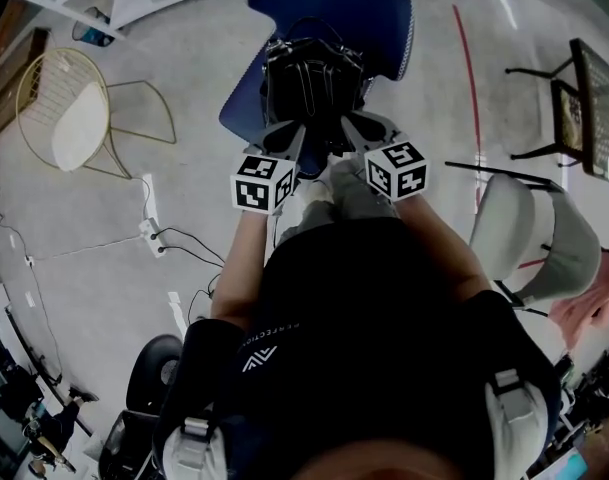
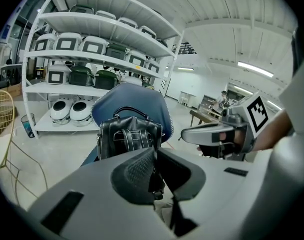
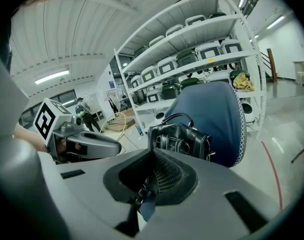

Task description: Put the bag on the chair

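Observation:
A black leather bag [image 1: 312, 78] stands upright on the seat of a blue chair [image 1: 334, 8], leaning against its back. Both grippers sit side by side just in front of the bag's base. In the left gripper view, my left gripper [image 2: 154, 170] is shut, and a dark strap piece with a metal fitting [image 2: 155, 184] hangs from between its pads. The right gripper view shows my right gripper [image 3: 152, 178] shut too, with a clasp and a strap end [image 3: 142, 201] caught at the bottom of its pads. The bag [image 2: 129, 134] rests a short way beyond the jaws.
A gold wire chair [image 1: 69, 108] stands at the left and a white chair [image 1: 534, 233] at the right. A power strip with cables [image 1: 149, 230] lies on the floor. White shelves with appliances [image 2: 92, 49] rise behind the blue chair. A dark table [image 1: 584, 98] is at the far right.

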